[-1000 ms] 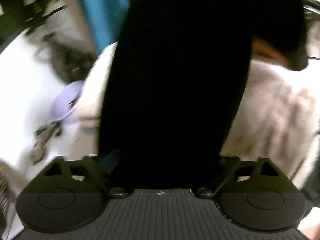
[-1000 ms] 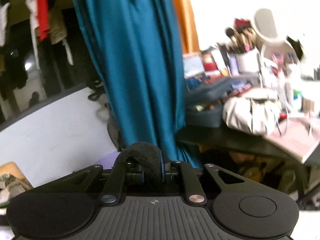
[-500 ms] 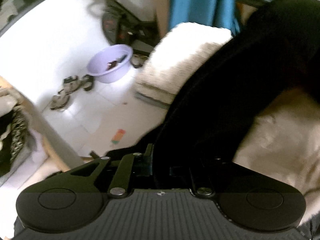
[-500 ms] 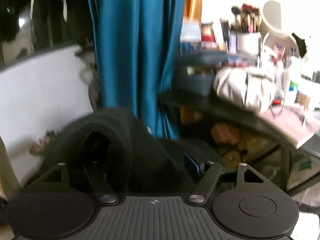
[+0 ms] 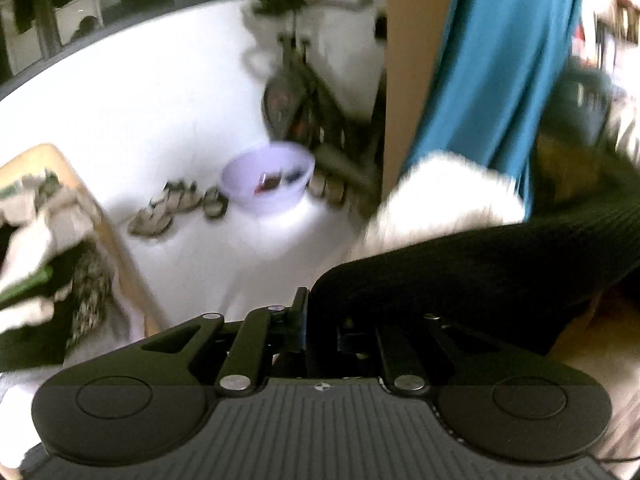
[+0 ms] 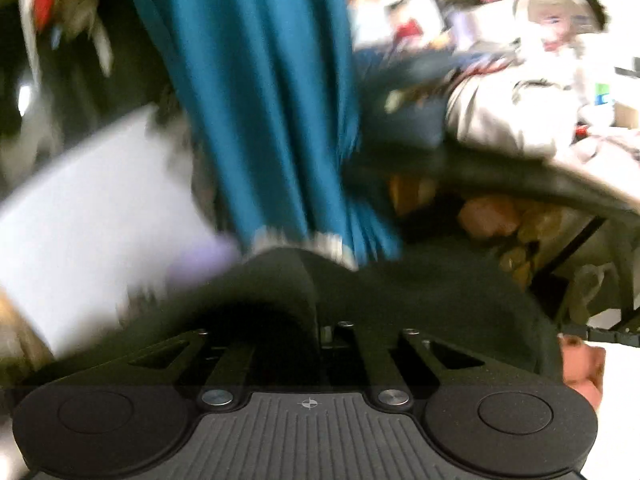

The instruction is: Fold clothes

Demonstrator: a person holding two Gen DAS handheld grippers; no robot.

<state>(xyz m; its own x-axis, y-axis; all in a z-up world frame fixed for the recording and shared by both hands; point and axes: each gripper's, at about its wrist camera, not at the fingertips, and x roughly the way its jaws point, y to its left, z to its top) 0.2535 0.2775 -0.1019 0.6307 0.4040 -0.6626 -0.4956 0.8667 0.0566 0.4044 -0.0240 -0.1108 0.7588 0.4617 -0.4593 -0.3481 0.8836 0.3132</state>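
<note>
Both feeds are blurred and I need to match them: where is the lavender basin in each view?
Left wrist: the lavender basin sits on the white floor, upper middle, left of the teal curtain.
Right wrist: only a lavender smear at lower left, probably the basin; too blurred to confirm.
Shared landmark: the teal curtain.

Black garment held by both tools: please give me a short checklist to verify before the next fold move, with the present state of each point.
1. Left tool grips the black garment: ok, cloth runs into it.
2. Right tool grips the garment: ok, cloth bunched over it.
3. Garment flat, no twist: cannot tell, pictures blurred.
4. Garment clear of the blue curtain: cannot tell.
5. White folded pile undisturbed: cannot tell.
</note>
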